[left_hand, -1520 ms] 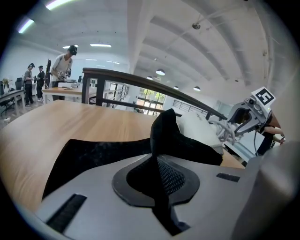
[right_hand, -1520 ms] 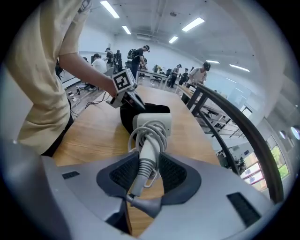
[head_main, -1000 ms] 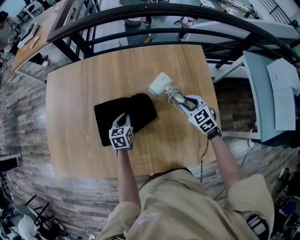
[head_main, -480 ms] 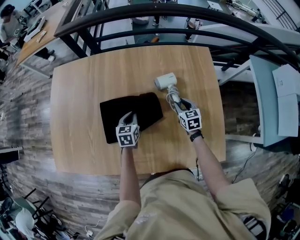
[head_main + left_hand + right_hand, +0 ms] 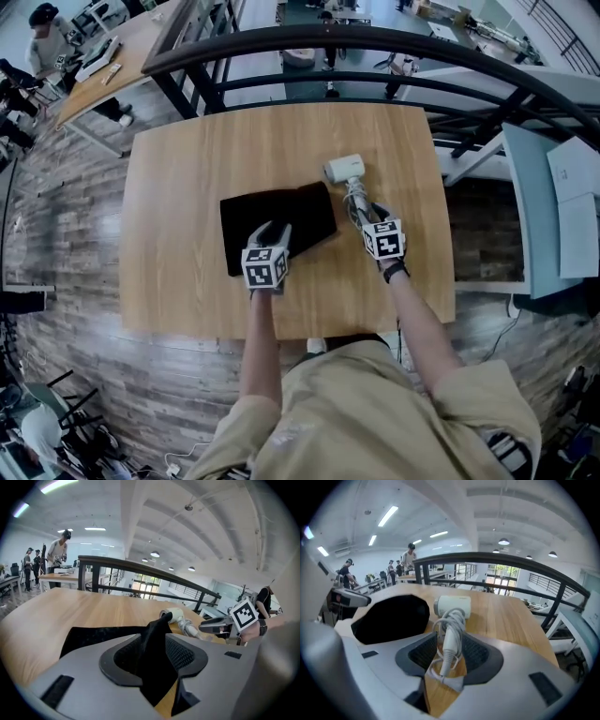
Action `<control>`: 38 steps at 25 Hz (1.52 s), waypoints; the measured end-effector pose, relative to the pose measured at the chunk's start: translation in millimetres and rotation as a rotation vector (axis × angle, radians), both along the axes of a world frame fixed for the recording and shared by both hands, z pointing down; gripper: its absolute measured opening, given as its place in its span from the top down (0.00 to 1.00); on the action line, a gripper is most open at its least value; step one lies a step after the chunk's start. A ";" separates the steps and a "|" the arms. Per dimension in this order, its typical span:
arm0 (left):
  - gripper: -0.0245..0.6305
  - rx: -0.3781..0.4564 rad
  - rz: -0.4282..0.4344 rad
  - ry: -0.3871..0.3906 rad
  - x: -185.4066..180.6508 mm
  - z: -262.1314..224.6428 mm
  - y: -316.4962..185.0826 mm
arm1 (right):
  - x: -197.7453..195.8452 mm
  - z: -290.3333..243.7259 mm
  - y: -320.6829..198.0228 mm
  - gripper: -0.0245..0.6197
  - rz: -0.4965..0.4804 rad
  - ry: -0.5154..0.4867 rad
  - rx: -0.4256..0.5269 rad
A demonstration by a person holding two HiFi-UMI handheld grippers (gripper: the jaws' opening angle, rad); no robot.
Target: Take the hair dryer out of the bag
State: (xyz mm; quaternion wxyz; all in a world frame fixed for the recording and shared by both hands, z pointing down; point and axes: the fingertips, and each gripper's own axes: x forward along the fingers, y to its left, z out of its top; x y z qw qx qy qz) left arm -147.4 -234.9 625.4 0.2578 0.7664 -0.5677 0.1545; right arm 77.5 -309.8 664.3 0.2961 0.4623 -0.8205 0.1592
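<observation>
Since the dryer [image 5: 453,605] lies on the table [image 5: 178,178] outside the bag [image 5: 272,220], my right gripper [image 5: 449,656], pinching its handle, should release gently. My left gripper [image 5: 153,651] has just been opening its jaws, with bag fabric loose between them.

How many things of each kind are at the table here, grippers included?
Bag: 1, black
Hair dryer: 1, white
Grippers: 2, the left gripper, its jaws just opening with bag cloth between them, and the right gripper, around the hair dryer's handle
Total: 4
</observation>
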 end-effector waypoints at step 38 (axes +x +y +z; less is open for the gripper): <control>0.94 0.558 -0.106 -0.099 19.9 -237.6 201.1 | -79.5 -296.5 243.6 0.94 -0.170 -0.297 0.610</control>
